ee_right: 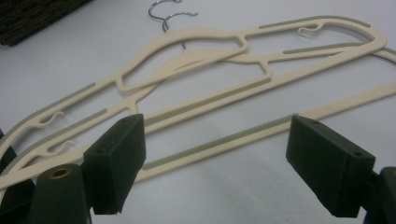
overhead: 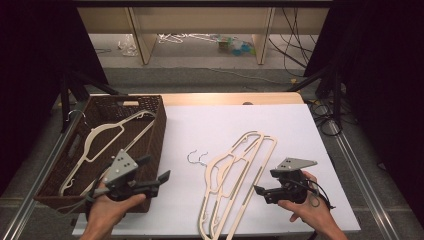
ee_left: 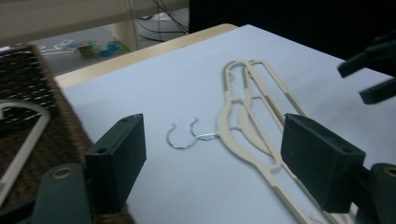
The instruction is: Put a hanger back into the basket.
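1. Table [overhead: 300, 125]: its white sheet carries the work left to do. No print or marking shows on it.

2. Basket [overhead: 155, 130]: a dark woven bin at the table's left edge. One cream hanger [overhead: 107, 137] already lies inside, slanted across it with its hook toward the far left corner. I judge that part of the job done: a hanger moved from table to basket.

3. Stacked hangers [overhead: 235, 170]: at least two cream hangers lie overlapped on the sheet, between the two hands, with two wire hooks [ee_left: 184, 135] side by side pointing toward the basket. They are untouched and still to be moved, so the job looks about a third done at best.

4. Left gripper [overhead: 160, 177]: held over the basket's near right corner, aimed at the stack. Its jaws stand wide with nothing between them. It seems ready to fetch the next hanger.

5. Right gripper [overhead: 257, 190]: low beside the stack's near right side, jaws wide apart and empty. In the right gripper view the lower bars of the hangers lie just ahead of the pads [ee_right: 116, 158], not gripped.

6. Writing: none can be read on hangers, basket or grippers. The ribbed grey strips on the hanger bars are grip texture, not lettering.
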`<action>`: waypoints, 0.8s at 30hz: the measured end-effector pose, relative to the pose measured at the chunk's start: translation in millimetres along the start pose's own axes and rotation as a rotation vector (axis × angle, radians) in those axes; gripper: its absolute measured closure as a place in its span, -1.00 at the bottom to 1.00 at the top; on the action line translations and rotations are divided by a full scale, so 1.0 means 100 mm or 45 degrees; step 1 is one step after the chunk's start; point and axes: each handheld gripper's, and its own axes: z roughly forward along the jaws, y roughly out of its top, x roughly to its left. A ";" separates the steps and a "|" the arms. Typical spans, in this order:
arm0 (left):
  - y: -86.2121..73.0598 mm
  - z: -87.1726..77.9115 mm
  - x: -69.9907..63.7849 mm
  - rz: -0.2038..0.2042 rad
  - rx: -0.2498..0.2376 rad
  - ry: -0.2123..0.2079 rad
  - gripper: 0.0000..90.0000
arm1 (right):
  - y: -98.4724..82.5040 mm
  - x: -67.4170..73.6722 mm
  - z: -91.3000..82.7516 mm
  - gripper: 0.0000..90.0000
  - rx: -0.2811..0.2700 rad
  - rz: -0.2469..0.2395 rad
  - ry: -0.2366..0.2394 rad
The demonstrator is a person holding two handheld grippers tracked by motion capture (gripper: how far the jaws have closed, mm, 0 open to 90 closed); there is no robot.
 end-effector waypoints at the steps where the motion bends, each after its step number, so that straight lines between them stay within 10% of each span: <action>1: -0.03 0.03 -0.04 -0.013 0.008 -0.013 -0.51 | 0.00 0.00 0.00 -0.54 0.003 0.014 0.001; 24: -0.41 0.16 -0.23 -0.023 -0.046 -0.056 -0.64 | 0.01 0.02 0.01 -0.58 -0.087 0.014 -0.008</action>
